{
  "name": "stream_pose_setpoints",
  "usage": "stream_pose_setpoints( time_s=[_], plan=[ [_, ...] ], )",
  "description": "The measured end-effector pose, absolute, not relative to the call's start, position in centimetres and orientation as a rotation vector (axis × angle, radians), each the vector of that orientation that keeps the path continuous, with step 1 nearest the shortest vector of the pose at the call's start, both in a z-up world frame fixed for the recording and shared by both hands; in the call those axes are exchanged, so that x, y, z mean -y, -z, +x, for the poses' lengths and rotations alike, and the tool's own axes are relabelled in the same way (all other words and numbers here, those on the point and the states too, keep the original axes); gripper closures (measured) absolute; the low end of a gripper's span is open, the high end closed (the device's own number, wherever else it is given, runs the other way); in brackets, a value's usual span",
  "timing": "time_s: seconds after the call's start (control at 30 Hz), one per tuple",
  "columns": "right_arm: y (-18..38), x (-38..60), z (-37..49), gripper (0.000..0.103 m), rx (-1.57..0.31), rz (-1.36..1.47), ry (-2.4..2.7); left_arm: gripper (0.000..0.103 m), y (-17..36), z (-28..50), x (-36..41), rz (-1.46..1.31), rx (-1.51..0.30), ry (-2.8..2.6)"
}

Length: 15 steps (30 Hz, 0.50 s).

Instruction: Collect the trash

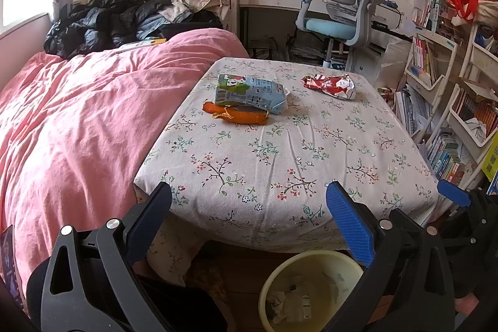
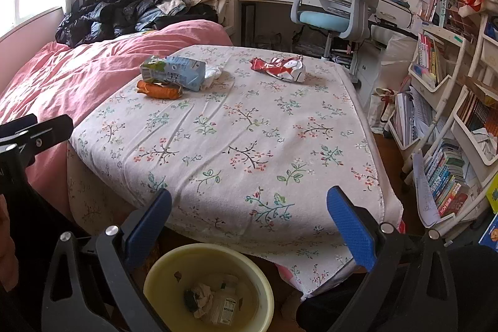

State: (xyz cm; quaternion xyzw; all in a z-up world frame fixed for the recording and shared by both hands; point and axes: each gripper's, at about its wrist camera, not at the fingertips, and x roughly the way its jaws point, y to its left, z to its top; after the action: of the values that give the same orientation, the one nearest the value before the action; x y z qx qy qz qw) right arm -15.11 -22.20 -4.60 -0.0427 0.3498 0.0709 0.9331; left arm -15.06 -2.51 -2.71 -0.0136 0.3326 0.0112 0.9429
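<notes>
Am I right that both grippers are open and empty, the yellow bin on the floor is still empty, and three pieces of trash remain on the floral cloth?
Not quite: the yellow bin already holds crumpled trash, as the right wrist view shows. The rest stands: left gripper and right gripper are open and empty; the carton, orange wrapper and red wrapper remain on the floral cloth.

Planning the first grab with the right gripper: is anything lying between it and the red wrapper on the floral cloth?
Nothing visible. The right gripper hangs open at the near edge, and only bare floral cloth lies between it and the red wrapper. The carton and orange wrapper sit off to the left of that line.
</notes>
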Motion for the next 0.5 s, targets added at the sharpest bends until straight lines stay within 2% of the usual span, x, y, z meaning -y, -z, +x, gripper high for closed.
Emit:
stream_pose_setpoints(
  time_s=[0.5],
  plan=[
    [4.82,22.09,-15.05,0.007,-0.72,-0.095,-0.151,0.007,2.74,-15.01,2.46,-0.029,-0.681,-0.02]
  ],
)
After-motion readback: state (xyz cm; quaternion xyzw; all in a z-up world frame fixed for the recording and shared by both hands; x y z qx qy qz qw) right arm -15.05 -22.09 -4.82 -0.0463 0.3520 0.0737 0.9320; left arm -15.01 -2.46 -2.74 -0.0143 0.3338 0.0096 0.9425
